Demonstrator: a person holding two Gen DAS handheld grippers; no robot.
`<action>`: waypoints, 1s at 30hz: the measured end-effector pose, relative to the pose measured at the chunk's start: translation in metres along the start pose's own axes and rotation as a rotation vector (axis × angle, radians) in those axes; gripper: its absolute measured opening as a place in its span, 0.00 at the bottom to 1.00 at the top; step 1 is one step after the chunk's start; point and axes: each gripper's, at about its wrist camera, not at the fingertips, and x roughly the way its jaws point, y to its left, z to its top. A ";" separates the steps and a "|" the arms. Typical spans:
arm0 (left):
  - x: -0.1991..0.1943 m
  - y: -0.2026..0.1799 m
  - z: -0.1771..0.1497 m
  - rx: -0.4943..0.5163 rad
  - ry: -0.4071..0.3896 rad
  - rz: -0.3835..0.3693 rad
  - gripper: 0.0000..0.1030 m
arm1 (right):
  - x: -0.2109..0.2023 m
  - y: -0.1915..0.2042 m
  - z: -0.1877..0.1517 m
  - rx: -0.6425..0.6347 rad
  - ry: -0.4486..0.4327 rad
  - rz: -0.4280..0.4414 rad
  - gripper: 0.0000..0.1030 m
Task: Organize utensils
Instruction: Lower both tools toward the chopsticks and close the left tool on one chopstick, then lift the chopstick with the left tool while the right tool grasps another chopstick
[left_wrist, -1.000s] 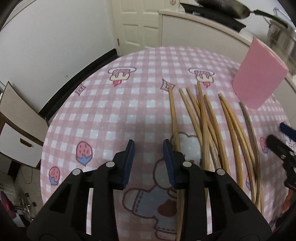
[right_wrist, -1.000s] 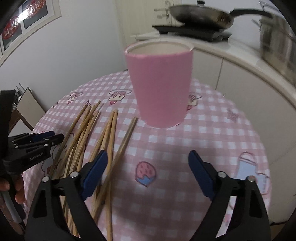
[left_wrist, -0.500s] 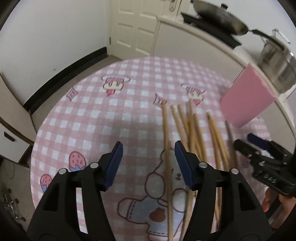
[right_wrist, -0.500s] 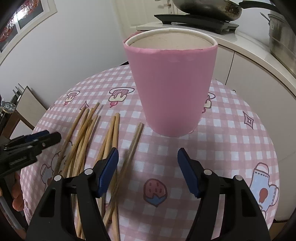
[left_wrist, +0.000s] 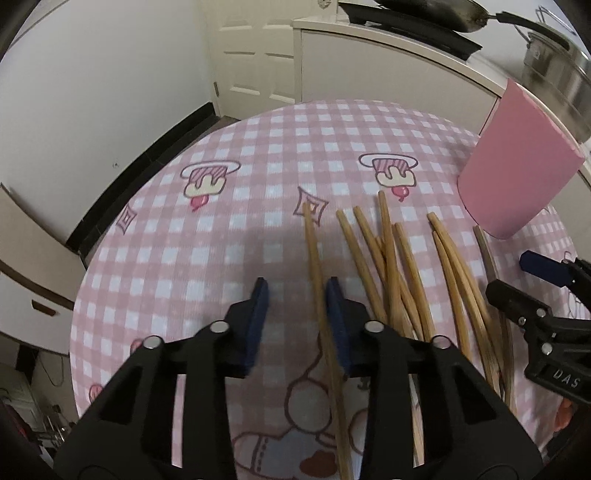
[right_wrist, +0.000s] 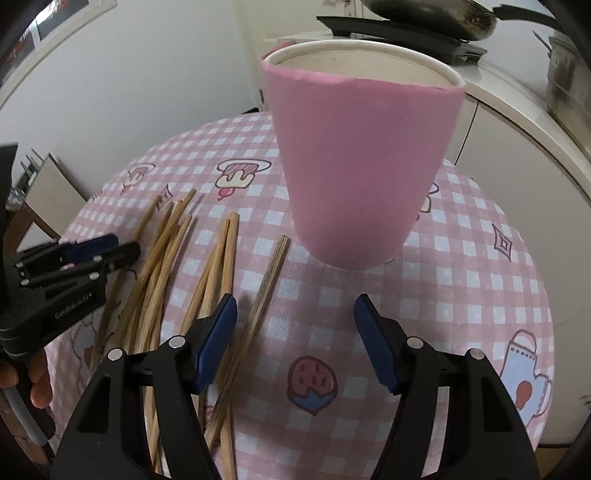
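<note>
Several bamboo chopsticks (left_wrist: 391, 266) (right_wrist: 159, 266) lie fanned out on the pink checked tablecloth (left_wrist: 221, 236). My left gripper (left_wrist: 296, 291) points down over the leftmost chopstick (left_wrist: 312, 243). Its jaws are closing with that stick between them, lying against the right pad (left_wrist: 334, 314) and apart from the left one. The tall pink cup (right_wrist: 362, 166) (left_wrist: 517, 162) stands upright just beyond my right gripper (right_wrist: 297, 332). That gripper is open, with a darker chopstick (right_wrist: 267, 280) running under its left side. Each gripper shows in the other's view: the left gripper (right_wrist: 74, 258), the right gripper (left_wrist: 535, 291).
A frying pan (left_wrist: 424, 11) and a steel pot (left_wrist: 557, 62) sit on the white counter behind the round table. A white door (left_wrist: 255, 55) is at the back. The cloth's edge (left_wrist: 85, 280) curves round at the left, with a drawer unit below it.
The left jaws spread, shifted right over the leftmost chopstick and narrowed around it. The right gripper came closer to the pink cup with its jaws somewhat narrower.
</note>
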 end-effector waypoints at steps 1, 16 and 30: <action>0.001 -0.002 0.001 0.010 -0.003 -0.003 0.23 | 0.002 0.002 0.001 -0.007 0.007 -0.007 0.61; -0.019 0.017 -0.020 -0.082 0.013 -0.125 0.06 | 0.014 0.024 0.004 -0.072 0.037 0.003 0.06; -0.149 0.015 -0.032 -0.093 -0.211 -0.197 0.06 | -0.072 0.027 0.003 -0.053 -0.139 0.209 0.05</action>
